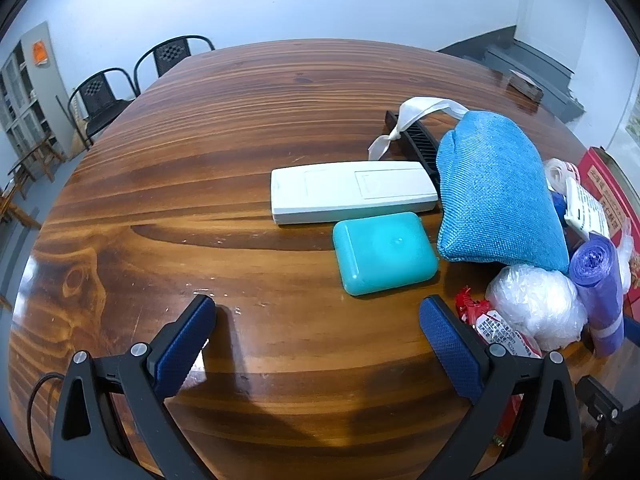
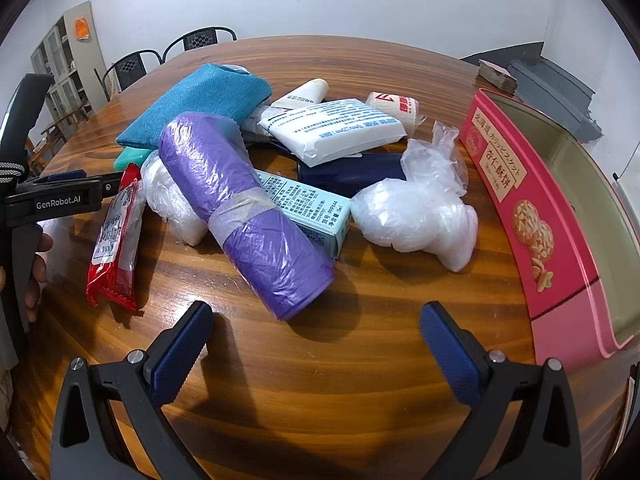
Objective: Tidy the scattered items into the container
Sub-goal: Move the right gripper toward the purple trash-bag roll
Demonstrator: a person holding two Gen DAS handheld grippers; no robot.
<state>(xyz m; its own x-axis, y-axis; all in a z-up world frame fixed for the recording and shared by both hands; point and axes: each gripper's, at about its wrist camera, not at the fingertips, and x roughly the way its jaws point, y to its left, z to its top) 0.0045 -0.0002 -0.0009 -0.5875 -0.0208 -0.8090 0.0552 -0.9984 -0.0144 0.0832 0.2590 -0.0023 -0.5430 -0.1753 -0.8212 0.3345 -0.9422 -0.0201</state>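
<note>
Jaws on the left gripper (image 1: pixel 316 312) stand spread and empty, the teal soap box (image 1: pixel 385 253) just ahead. Right gripper (image 2: pixel 316 318) gapes too; the purple bag roll (image 2: pixel 244 208) points lengthwise toward it, tin (image 2: pixel 560 216) rightward.

Wooden table (image 1: pixel 240 120), 2 black chairs (image 1: pixel 100 96), pale walls (image 1: pixel 320 0), grey cabinet (image 1: pixel 24 92)

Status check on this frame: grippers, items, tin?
Left gripper and right gripper open, empty. Purple plastic bag roll and the rest of the pile lie on the wooden table. Pink biscuit tin open, path unobstructed.
</note>
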